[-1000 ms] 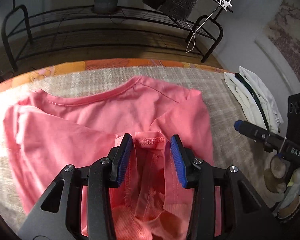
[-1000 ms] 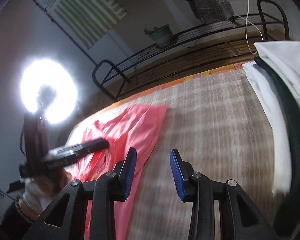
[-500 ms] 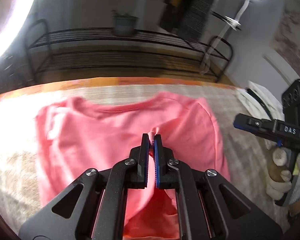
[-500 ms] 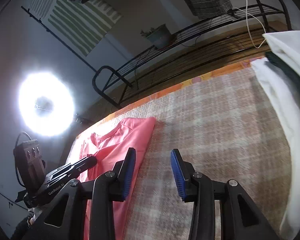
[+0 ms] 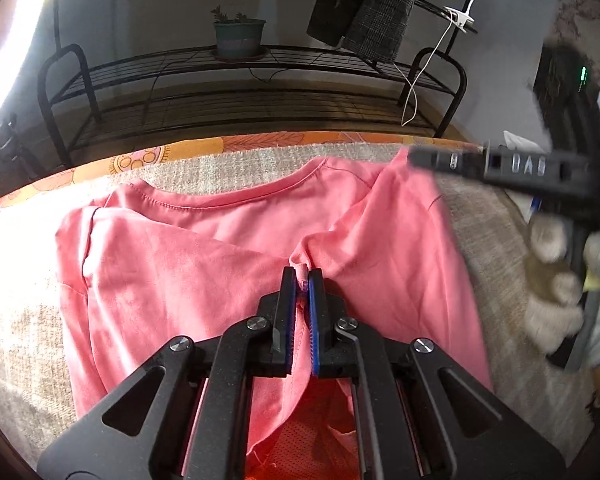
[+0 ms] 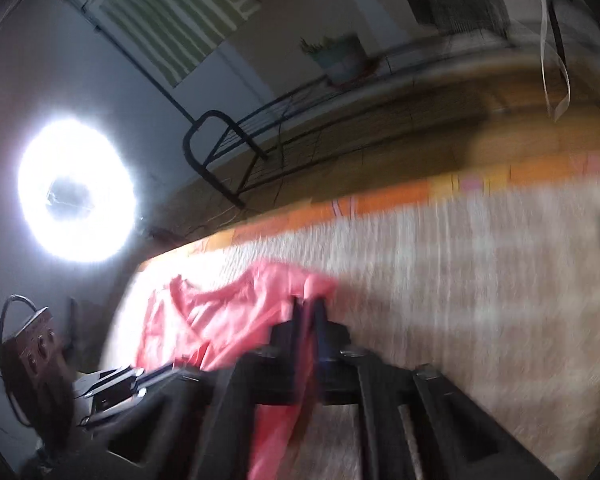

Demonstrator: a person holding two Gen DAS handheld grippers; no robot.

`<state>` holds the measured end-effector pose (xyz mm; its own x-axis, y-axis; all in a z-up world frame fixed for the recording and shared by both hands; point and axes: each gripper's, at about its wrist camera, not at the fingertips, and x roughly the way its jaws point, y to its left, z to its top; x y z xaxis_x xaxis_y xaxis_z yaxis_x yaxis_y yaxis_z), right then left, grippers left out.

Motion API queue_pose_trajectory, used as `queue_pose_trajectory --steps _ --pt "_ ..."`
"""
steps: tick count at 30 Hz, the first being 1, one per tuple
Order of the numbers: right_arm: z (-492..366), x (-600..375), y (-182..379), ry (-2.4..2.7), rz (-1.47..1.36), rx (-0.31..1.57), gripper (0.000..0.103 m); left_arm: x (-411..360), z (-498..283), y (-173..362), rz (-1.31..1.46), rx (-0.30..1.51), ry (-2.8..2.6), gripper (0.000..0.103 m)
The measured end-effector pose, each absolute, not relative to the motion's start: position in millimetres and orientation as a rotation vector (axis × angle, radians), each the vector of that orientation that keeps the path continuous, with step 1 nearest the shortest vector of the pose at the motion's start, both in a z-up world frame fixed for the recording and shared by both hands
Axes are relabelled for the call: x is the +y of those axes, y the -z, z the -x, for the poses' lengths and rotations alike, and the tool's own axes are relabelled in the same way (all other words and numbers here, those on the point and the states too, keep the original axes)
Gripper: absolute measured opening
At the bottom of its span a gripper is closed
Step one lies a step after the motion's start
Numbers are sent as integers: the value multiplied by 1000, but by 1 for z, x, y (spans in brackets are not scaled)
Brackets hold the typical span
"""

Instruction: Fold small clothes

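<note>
Behind the work surface, across the upper half of the left wrist view, a black metal rack (image 5: 260,92) runs wall to wall, with a potted plant (image 5: 238,36) standing on its top shelf at upper centre. Dark checked garments (image 5: 380,4) hang at the upper right, and a white cable (image 5: 424,76) drops down past them to the rack. In the right wrist view a bright ring light (image 6: 76,192) glares at middle left, and a green-striped hanging (image 6: 180,12) fills the upper left wall.

A beige plaid cloth (image 5: 228,168) covers the table, with an orange patterned edge (image 5: 172,156) showing along its far side. On it, in the centre of the left wrist view, lies the pink shirt (image 5: 204,248), neckline toward the rack, its fabric creased and pulled into a ridge at the middle. The left gripper (image 5: 301,280) is closed on that ridge, a small tuft of pink pinched between its blue-lined fingertips.

From the right edge of that view the right gripper (image 5: 416,158) reaches in, blurred, to the shirt's upper right corner. Its own camera is smeared by motion, yet shows its fingers drawn together on a pink fold (image 6: 312,284) at lower centre.

Pale lettering on the right gripper's side reads roughly "DAS"; the blur leaves it uncertain.
</note>
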<state>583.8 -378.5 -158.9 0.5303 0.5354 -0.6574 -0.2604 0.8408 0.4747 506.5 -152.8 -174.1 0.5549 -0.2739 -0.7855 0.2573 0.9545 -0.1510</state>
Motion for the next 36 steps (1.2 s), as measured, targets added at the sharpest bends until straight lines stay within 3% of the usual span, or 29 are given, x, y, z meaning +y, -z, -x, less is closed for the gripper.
queue_pose_trajectory --steps 4,5,6,7,9,11,12,17,22,33,34,35,36 --pt "-585 -372 135 -453 -223 833 4 -161 -503 174 -30 918 303 3" --pt "-587 -376 134 -443 -237 839 25 -162 -501 172 -30 914 310 3" --pt "-587 -383 135 -435 -273 845 37 -161 -500 170 -29 909 313 3" --pt "-585 -389 136 -423 -301 843 37 -160 -499 166 -21 905 324 4" --pt "-581 -400 143 -444 -370 859 37 -151 -496 155 9 898 350 17" --pt "-573 -406 151 -473 -411 881 37 -131 -491 137 46 866 371 39" --pt "-569 -407 155 -479 -413 894 37 -120 -489 129 55 845 371 39" --pt "-558 -407 169 -521 -406 944 37 -31 -489 107 108 777 268 40" --pt "-562 -408 174 -534 -448 954 37 25 -520 138 199 895 222 40" --pt "-580 -382 177 -540 -400 979 37 -18 -571 185 151 975 262 39" --pt "-582 -380 177 -540 -396 977 37 -26 -570 183 100 958 253 26" --pt "-583 -377 177 -540 -387 973 36 -32 -571 183 71 952 257 5" --pt "-584 -374 176 -539 -370 966 28 -37 -572 183 55 948 262 5"
